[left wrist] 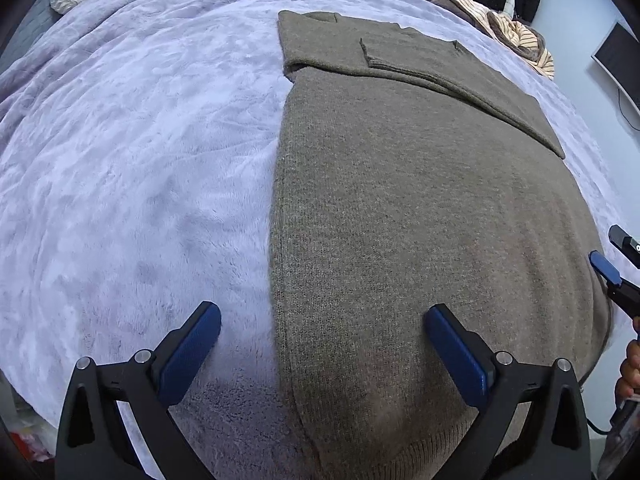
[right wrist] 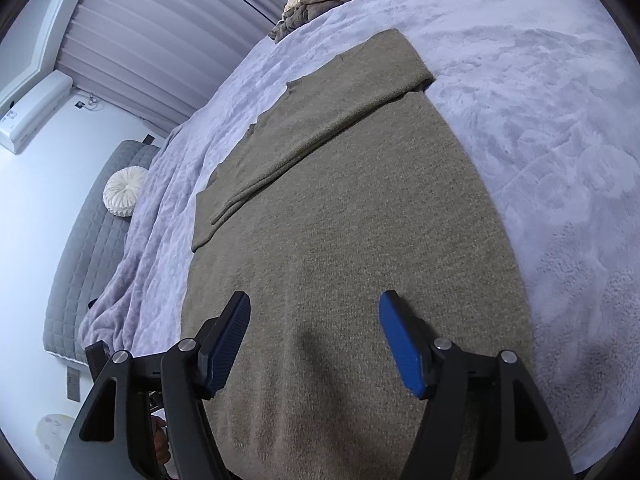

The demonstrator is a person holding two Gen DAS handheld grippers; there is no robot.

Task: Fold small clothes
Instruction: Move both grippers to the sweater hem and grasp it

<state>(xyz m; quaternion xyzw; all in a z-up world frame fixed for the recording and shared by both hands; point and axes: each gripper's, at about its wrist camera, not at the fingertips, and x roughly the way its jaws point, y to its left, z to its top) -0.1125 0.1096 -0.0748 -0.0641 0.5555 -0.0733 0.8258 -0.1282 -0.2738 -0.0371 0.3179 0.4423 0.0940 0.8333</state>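
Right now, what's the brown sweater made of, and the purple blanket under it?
The sweater looks like knitted wool or a wool-like yarn: fine rows of stitches, matte, ribbed hem. The blanket looks like plush fleece, probably synthetic: fuzzy pile with a soft sheen and brushed swirls.

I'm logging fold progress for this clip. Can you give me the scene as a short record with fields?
garment: olive-brown knitted sweater, flat, sleeves folded across its far end
surface: lilac plush blanket on a bed
left claw: open, over the sweater's near left edge, holding nothing
right claw: open, above the sweater's near part, holding nothing
background: round white pleated cushion; pile of striped and brown clothes
fold stage: body not yet folded
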